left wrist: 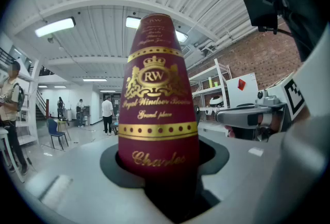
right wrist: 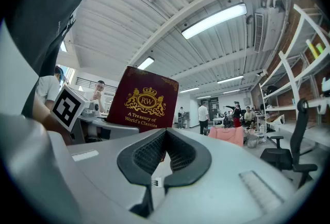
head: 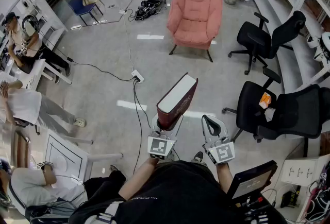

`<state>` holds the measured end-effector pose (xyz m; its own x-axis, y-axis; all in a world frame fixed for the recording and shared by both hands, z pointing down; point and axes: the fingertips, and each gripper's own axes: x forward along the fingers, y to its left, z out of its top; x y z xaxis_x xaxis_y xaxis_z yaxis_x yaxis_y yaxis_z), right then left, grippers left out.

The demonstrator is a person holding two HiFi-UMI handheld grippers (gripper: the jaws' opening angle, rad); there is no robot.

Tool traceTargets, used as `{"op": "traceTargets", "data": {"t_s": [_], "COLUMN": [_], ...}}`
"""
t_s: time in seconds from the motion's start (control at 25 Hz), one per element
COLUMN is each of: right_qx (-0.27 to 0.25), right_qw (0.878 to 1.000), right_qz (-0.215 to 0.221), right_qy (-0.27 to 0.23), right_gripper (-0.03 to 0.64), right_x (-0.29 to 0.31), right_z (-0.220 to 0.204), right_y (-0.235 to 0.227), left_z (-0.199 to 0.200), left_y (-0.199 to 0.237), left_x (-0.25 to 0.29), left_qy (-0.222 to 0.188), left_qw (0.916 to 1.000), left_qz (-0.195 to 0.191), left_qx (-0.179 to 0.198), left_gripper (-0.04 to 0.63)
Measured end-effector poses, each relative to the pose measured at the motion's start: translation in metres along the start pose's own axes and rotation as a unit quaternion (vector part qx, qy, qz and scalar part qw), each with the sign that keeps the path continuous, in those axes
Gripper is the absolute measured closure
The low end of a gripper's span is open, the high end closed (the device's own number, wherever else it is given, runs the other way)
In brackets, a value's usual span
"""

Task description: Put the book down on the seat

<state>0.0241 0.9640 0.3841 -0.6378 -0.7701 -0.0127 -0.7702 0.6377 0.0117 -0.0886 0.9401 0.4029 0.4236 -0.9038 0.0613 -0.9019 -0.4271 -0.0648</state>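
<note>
- The book (head: pixel 178 100), dark red with gold lettering, is grasped at its lower end by the left gripper (head: pixel 167 124).
- In the left gripper view, the book's (left wrist: pixel 157 94) spine is seen standing between the jaws of the left gripper (left wrist: pixel 160 169), with both jaws pressed against it.
- The book is held in the air above the floor (head: pixel 103 89), tilted a little to the right, and is well apart from the pink armchair (head: pixel 196 14) ahead.
- The right gripper (head: pixel 209 124) is held just right of the book without touching it.
- In the right gripper view, the jaws of the right gripper (right wrist: pixel 165 145) are seen clenched together with nothing between them; the book's (right wrist: pixel 144 99) front cover is seen beyond them.
- Two black office chairs (head: pixel 268 37) are placed at the right.
</note>
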Motion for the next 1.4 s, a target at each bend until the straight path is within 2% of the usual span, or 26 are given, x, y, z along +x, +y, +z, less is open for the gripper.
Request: {"op": "traceTargets", "data": {"t_s": [0.24,0.48,0.6,0.72,0.84,0.96,1.16,1.4], "right_qx": [0.021,0.037,0.044,0.062,0.05,0.045,0.103,0.075], "right_qw": [1.0,0.999,0.999,0.997,0.997,0.999,0.993,0.995], "right_qz": [0.0,0.0,0.015,0.039,0.05,0.023,-0.055,-0.069], "right_qy": [-0.012,-0.002,0.0,0.003,0.008,0.014,0.018,0.018], "right_gripper": [0.606,0.596,0.587,0.536,0.539,0.559,0.586,0.588], "right_x": [-0.002,-0.008,-0.009,-0.01,0.001,0.015,0.054,0.123], "right_z": [-0.005,-0.019,-0.024,-0.028,-0.029,-0.03,-0.041,-0.02], "right_y": [-0.016,-0.036,-0.039,-0.038,-0.035,-0.042,-0.062,-0.044], "left_z": [-0.004,-0.01,-0.012,-0.015,-0.017,-0.022,-0.03,-0.025], "left_y": [-0.009,-0.023,-0.029,-0.038,-0.036,-0.025,0.009,0.059], "left_x": [0.011,0.024,0.028,0.028,0.031,0.038,0.074,0.105], "left_qy": [0.01,0.027,0.034,0.043,0.04,0.046,0.039,0.016], "left_qw": [0.9999,0.9994,0.9992,0.9989,0.9991,0.9989,0.9981,0.9968], "left_qz": [-0.007,-0.009,-0.005,-0.002,-0.002,-0.012,-0.046,-0.077], "left_qx": [0.008,0.017,0.019,0.019,0.016,-0.005,-0.009,-0.015], "left_gripper": [0.357,0.357,0.357,0.357,0.358,0.359,0.359,0.359]}}
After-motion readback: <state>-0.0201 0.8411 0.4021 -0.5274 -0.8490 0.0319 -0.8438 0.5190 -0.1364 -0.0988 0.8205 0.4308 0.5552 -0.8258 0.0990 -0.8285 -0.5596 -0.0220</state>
